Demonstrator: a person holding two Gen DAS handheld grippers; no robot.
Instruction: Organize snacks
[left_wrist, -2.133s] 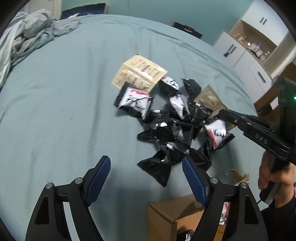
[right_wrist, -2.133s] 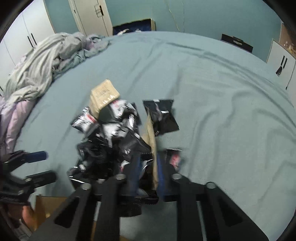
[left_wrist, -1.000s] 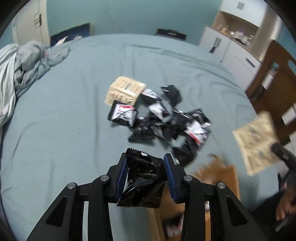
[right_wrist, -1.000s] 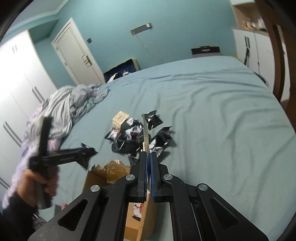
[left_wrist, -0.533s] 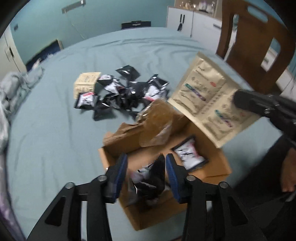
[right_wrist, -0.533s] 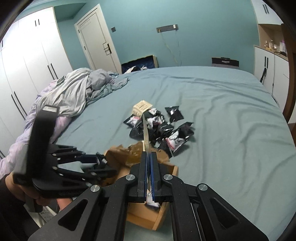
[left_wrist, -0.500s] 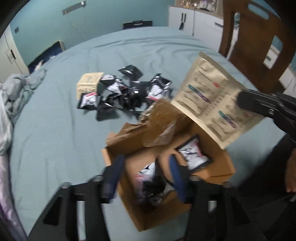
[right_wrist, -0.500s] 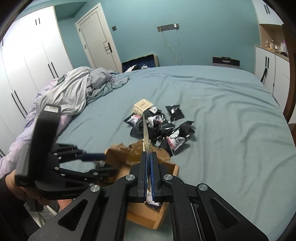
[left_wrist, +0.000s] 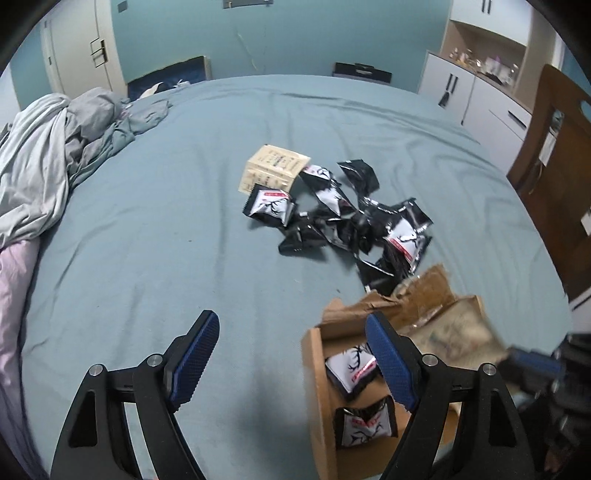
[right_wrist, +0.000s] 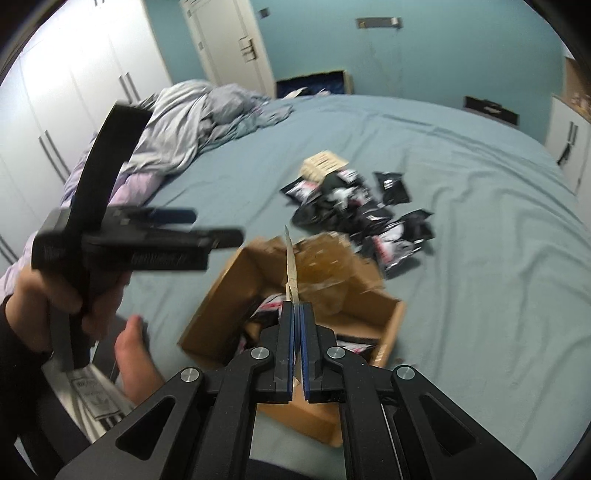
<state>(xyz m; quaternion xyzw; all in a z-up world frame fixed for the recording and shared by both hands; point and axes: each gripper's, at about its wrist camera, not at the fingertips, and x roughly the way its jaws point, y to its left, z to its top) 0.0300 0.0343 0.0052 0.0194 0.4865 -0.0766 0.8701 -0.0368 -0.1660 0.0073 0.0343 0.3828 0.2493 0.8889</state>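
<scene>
Left tongs (left_wrist: 291, 350) just spread wide, nothing between. Crinkly black foil snack packets (left_wrist: 354, 225) heaped mid-bed, two more inside open brown cardboard box (left_wrist: 314, 391): probably light, slippery, best pinched at crimped edges. Right tongs (right_wrist: 296, 314) clenched on flat beige sachet (right_wrist: 290, 266), edge-on, print unreadable.

The cardboard box (left_wrist: 314, 387) is cut off by the left wrist view's lower edge. Beside it, the beige packet (left_wrist: 461, 332) and right gripper (left_wrist: 532, 365) are motion-blurred. Black snack packets (right_wrist: 369, 218) blur together; their print is unreadable.
</scene>
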